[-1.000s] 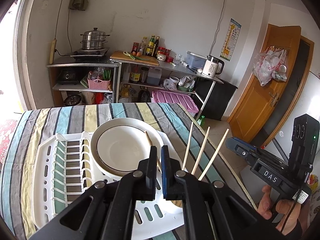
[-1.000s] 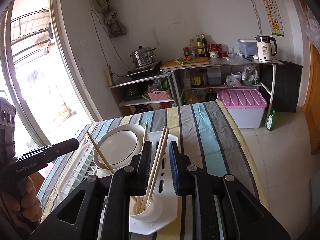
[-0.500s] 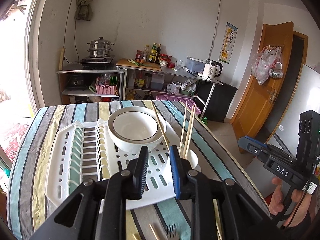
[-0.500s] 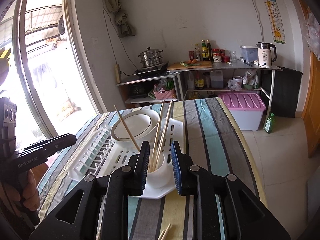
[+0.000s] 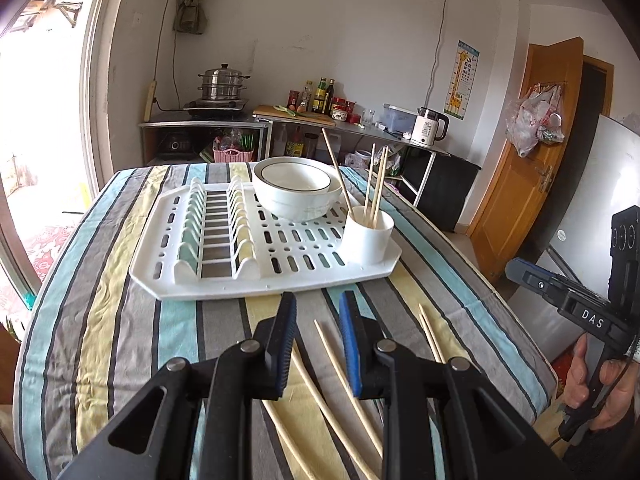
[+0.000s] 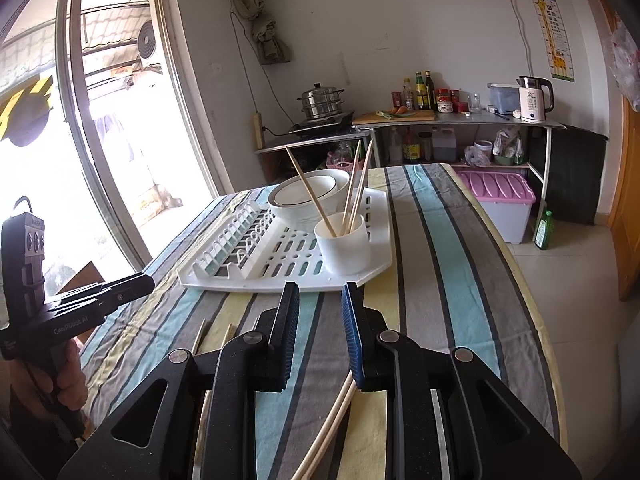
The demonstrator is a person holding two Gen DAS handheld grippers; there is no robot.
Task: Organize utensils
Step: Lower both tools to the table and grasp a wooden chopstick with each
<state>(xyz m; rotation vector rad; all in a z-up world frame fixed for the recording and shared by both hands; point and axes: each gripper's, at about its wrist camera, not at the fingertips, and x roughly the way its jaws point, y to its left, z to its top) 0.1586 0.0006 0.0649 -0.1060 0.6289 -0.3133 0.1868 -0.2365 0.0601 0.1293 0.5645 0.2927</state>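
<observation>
A white cup (image 5: 366,240) (image 6: 344,244) stands in the near right corner of the white dish rack (image 5: 240,290) (image 6: 248,286), with three wooden chopsticks (image 5: 376,184) (image 6: 356,184) upright in it. Several loose chopsticks (image 5: 340,368) (image 6: 332,420) lie on the striped cloth in front of the rack. My left gripper (image 5: 318,312) hovers open over them, nothing between its fingers. My right gripper (image 6: 320,300) is also open and empty, short of the rack, with two chopsticks lying under its right finger. Each gripper appears side-on in the other's view, its jaws unreadable there.
A white bowl (image 5: 296,184) (image 6: 308,192) sits at the back of the rack beside the plate slots. The striped table (image 5: 120,320) drops off close on the right. Shelves with a steamer pot, bottles and a kettle (image 5: 430,130) line the far wall.
Both grippers have drawn back from the rack toward the table's near end. The left jaws went from almost shut to open. Loose chopsticks on the cloth came into view.
</observation>
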